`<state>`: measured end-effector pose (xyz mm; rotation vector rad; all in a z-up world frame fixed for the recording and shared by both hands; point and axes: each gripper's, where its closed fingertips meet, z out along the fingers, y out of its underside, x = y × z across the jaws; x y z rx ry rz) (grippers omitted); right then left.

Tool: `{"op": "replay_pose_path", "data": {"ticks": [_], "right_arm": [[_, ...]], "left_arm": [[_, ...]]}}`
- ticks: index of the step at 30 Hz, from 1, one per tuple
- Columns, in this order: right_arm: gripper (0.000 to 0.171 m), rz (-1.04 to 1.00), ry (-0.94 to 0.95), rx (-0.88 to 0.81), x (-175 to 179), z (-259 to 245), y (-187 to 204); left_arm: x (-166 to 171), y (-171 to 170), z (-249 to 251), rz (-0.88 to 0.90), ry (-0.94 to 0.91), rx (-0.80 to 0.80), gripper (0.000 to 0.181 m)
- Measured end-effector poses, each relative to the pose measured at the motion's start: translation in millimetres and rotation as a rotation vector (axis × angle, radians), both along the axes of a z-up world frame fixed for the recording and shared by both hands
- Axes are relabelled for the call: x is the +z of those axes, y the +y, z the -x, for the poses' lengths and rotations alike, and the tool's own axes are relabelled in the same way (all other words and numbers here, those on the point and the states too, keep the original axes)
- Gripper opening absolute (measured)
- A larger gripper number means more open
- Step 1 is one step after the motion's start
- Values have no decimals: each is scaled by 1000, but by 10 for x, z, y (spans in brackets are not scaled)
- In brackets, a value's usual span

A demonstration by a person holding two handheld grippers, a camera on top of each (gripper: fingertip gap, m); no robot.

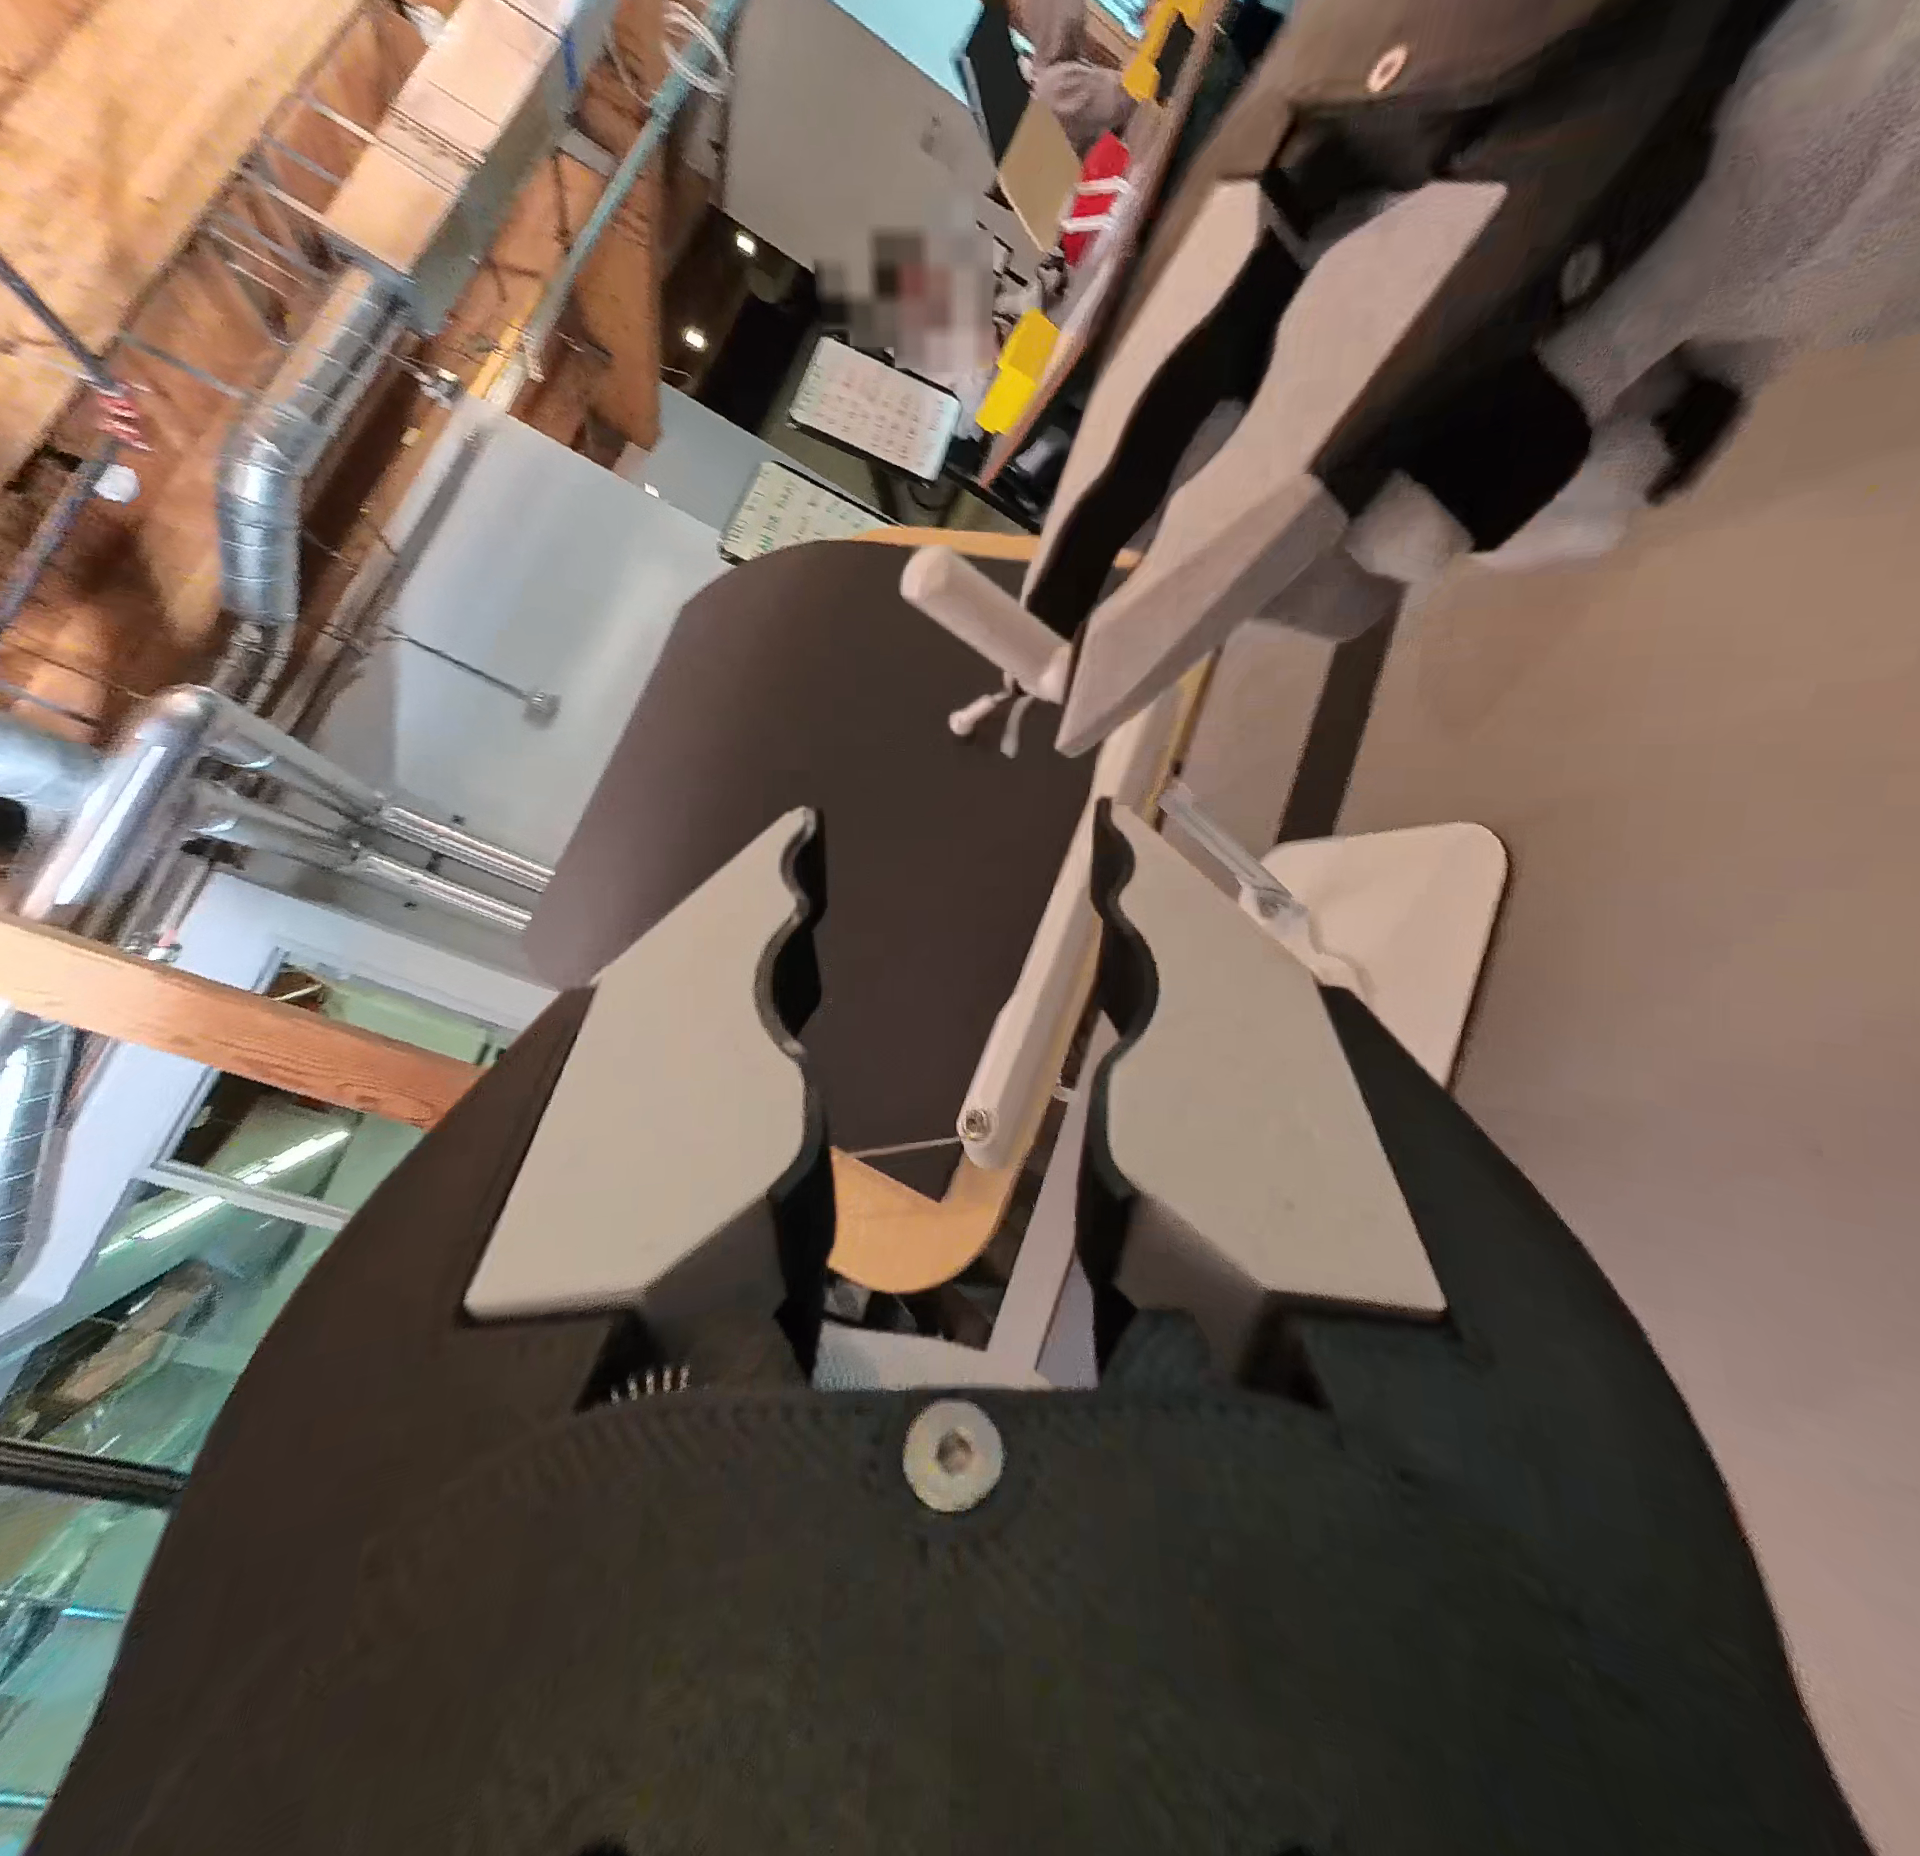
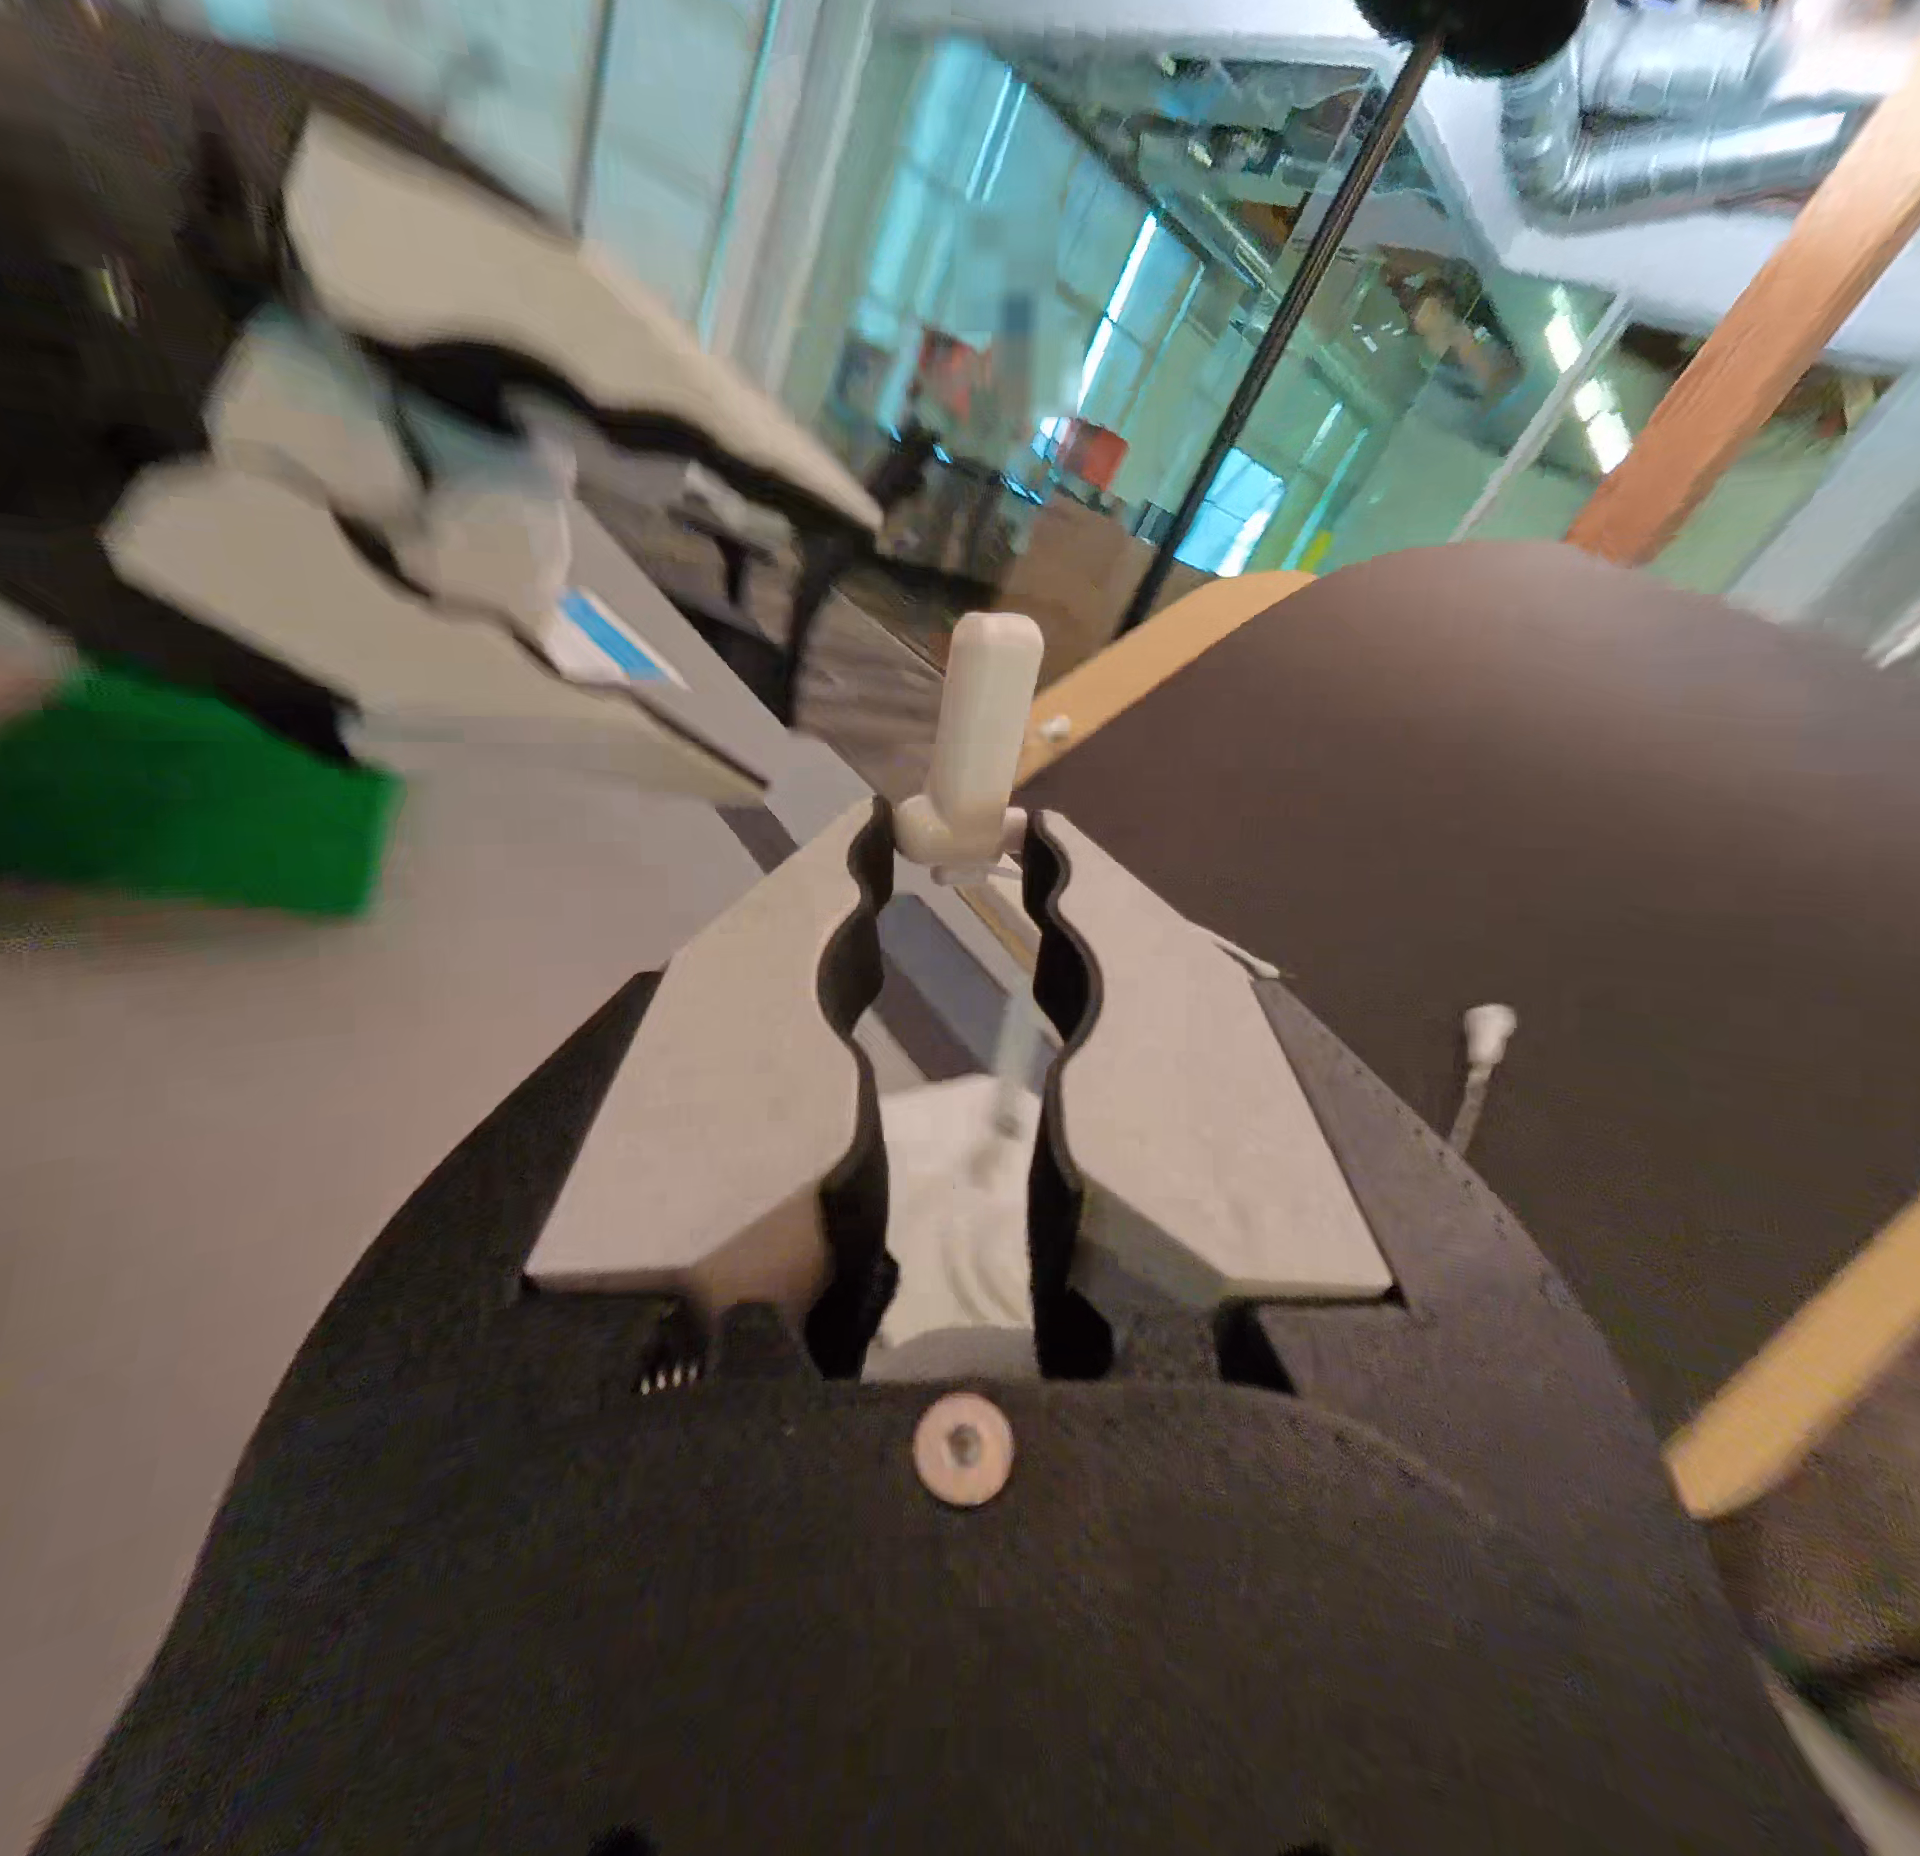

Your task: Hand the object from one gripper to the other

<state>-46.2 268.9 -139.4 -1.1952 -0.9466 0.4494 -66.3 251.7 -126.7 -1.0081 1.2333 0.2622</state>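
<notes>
A small white T-shaped plastic peg stands up from the tips of my right gripper, which is shut on its cross piece. In the left wrist view the right gripper comes in from the upper right, and the peg sticks out to the left of its fingertips. My left gripper is open and empty, a short way below the peg and apart from it. In the right wrist view the left gripper is blurred at the upper left, jaws apart.
A black chair back with a wooden frame is behind both grippers; it also shows in the right wrist view. A grey table carries a white flat plate. A green object lies at the left. A black pole stands behind.
</notes>
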Motion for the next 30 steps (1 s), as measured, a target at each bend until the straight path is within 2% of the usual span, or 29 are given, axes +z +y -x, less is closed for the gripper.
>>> {"op": "replay_pose_path", "data": {"ticks": [4,7,11,20,22,30], "right_arm": [[22,315,339,206,157,-60,-22],[22,482,498,348,199,-82,-43],[22,575,563,448,203,-30,-100],[22,625,615,552,228,117,-237],[22,631,650,570,257,117,-248],[22,661,688,612,301,111,-276]], "left_arm": [[20,36,-135,-110,-48,10,50],[-71,88,-249,-163,-42,43,46],[-39,127,-286,-209,-128,83,41],[30,108,-272,-223,-227,85,26],[35,80,-287,-236,-229,75,20],[65,6,-304,-316,-240,73,14]]}}
